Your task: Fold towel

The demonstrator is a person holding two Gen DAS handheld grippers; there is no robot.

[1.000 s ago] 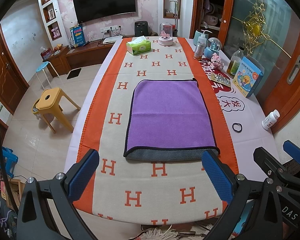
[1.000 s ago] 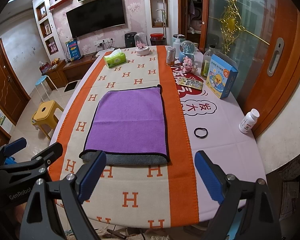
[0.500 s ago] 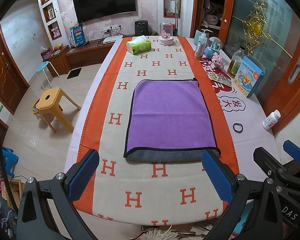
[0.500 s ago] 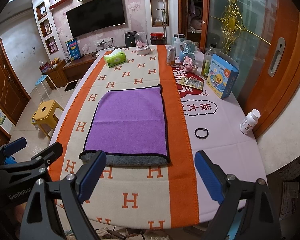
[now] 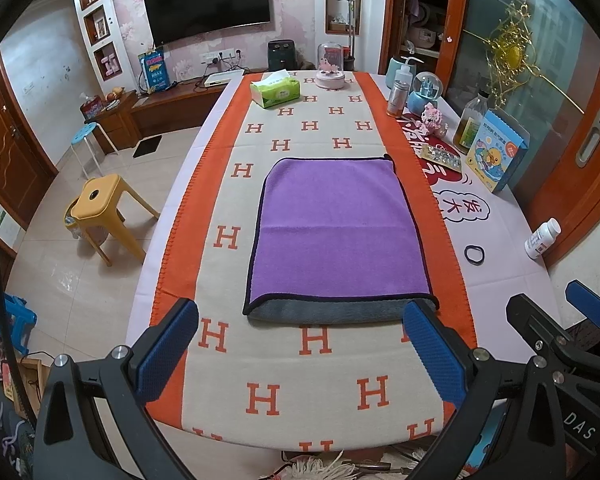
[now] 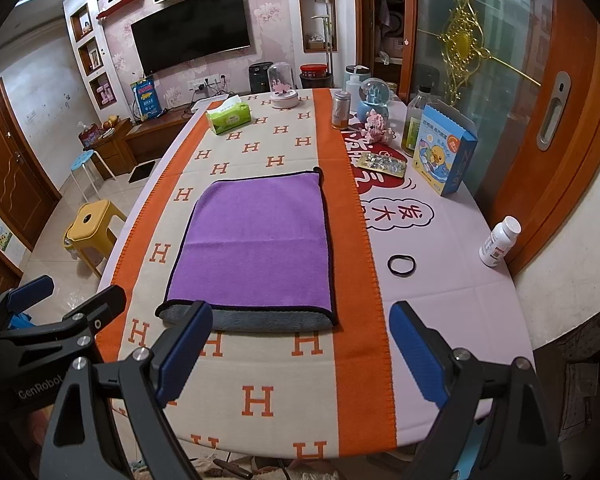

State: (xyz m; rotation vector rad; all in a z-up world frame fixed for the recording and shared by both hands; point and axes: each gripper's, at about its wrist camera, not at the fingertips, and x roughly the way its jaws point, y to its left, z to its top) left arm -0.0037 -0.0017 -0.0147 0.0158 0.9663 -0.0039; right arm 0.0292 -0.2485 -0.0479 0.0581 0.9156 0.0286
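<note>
A: State the position of the towel (image 5: 337,232).

B: The towel lies flat on the H-pattern runner (image 5: 284,360) that covers the middle of the table (image 5: 495,280). Its purple face is up. A grey layer (image 5: 331,313) shows along the towel's near edge, so the cloth is doubled. A black trim borders it.

A: Condition of the left tool (image 5: 300,352)?

B: Spread wide, holding nothing. Its blue pads (image 5: 166,350) hang over the runner on the near side of the towel. In the left wrist view the right-side pad overlaps the towel's near right corner; contact cannot be confirmed.

A: Condition of the right tool (image 6: 300,352)?

B: Also spread wide and empty, on the near side of the towel. In its own view the left-side pad (image 6: 184,354) overlaps the towel's near left corner; contact cannot be confirmed.

A: Items around the towel?

B: To the right of the towel, off the runner: a black hair tie (image 6: 401,266), and further right a white pill bottle (image 6: 499,241). Beyond those, right of the towel's far half: a blister pack (image 6: 383,164) and a blue carton (image 6: 443,154). Beyond the towel's far edge: a green tissue box (image 5: 276,92) and a glass dome ornament (image 5: 330,66). Left of the towel, on the floor beside the table: a yellow stool (image 5: 100,208).
</note>
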